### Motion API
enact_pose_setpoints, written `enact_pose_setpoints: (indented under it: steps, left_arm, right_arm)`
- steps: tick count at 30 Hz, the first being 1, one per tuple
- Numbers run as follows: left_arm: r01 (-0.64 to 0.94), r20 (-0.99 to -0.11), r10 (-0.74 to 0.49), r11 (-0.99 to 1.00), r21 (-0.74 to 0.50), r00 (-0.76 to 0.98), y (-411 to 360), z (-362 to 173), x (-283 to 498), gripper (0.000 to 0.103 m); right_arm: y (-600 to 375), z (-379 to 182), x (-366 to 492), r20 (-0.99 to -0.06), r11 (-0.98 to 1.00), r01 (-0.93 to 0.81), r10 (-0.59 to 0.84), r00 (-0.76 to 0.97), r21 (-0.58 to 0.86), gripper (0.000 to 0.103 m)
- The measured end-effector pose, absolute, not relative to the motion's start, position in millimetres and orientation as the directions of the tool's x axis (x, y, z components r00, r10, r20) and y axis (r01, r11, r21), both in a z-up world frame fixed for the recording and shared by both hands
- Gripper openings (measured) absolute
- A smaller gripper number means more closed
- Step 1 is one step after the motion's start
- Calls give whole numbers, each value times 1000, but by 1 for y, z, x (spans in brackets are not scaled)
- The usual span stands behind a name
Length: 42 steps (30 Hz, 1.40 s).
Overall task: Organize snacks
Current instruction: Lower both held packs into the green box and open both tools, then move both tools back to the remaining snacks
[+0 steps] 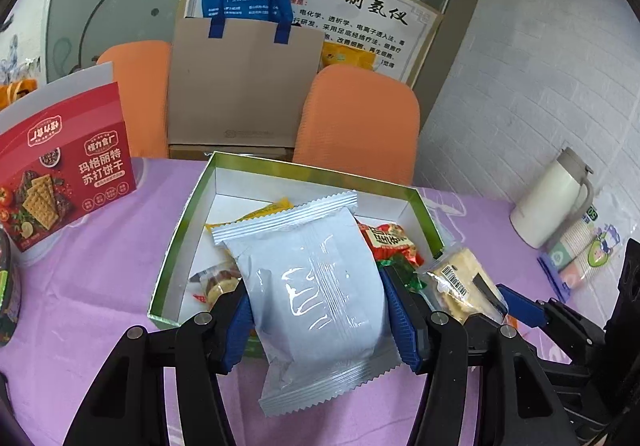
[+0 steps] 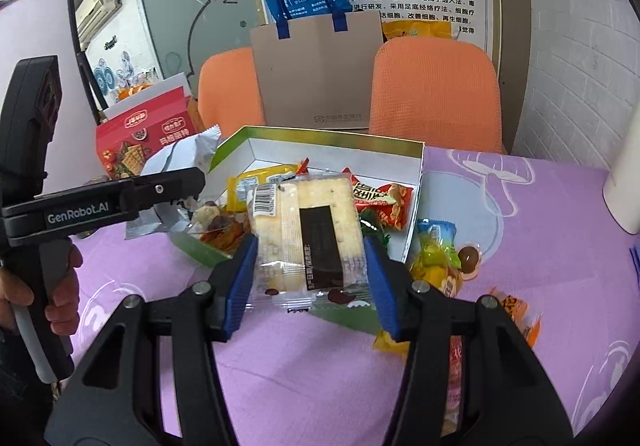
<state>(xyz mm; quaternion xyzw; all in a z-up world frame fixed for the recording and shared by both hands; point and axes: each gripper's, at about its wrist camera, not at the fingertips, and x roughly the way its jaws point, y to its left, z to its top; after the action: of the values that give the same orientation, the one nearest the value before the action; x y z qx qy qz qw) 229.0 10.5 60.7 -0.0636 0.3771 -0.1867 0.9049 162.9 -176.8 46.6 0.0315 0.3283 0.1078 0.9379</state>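
Observation:
My left gripper (image 1: pixel 316 310) is shut on a silver-grey foil snack packet (image 1: pixel 316 286), held over the near edge of the green-rimmed white box (image 1: pixel 192 205). Inside the box lie a yellow packet (image 1: pixel 264 210), a red packet (image 1: pixel 390 240) and a small wrapped candy (image 1: pixel 216 282). My right gripper (image 2: pixel 310 268) is shut on a clear-wrapped cracker packet (image 2: pixel 306 230), held above the box's (image 2: pixel 416 181) front corner. The cracker packet (image 1: pixel 460 282) also shows at the right of the left wrist view. The silver packet (image 2: pixel 180 157) and the left gripper (image 2: pixel 182 185) appear at the left of the right wrist view.
A red cracker box (image 1: pixel 60 165) stands at the table's left. A white thermos (image 1: pixel 552 197) stands at the right. Loose candies (image 2: pixel 440 262) lie on the purple cloth (image 2: pixel 520 286) right of the box. Two orange chairs (image 2: pixel 436 93) and a paper bag (image 2: pixel 320 73) stand behind. A hand (image 2: pixel 60 294) holds the left gripper.

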Motion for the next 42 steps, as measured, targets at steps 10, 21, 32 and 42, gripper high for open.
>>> enact_pose_setpoints:
  steps: [10, 21, 32, 42]
  left_arm:
    - [248, -686, -340, 940, -233, 644, 11, 29, 258, 89]
    - [236, -648, -330, 944, -230, 687, 24, 41, 233, 97]
    - [347, -589, -423, 905, -244, 689, -6, 88, 163, 97]
    - [504, -634, -521, 833, -230, 572, -68, 54, 116, 97]
  right_arm:
    - [-168, 12, 195, -619, 985, -169, 112, 777, -34, 83]
    - [-187, 22, 171, -614, 986, -154, 162, 772, 67, 95]
    - [-234, 78, 93, -546, 991, -77, 124, 828, 108, 96]
    - [-309, 44, 13, -562, 965, 139, 10, 827, 221, 96]
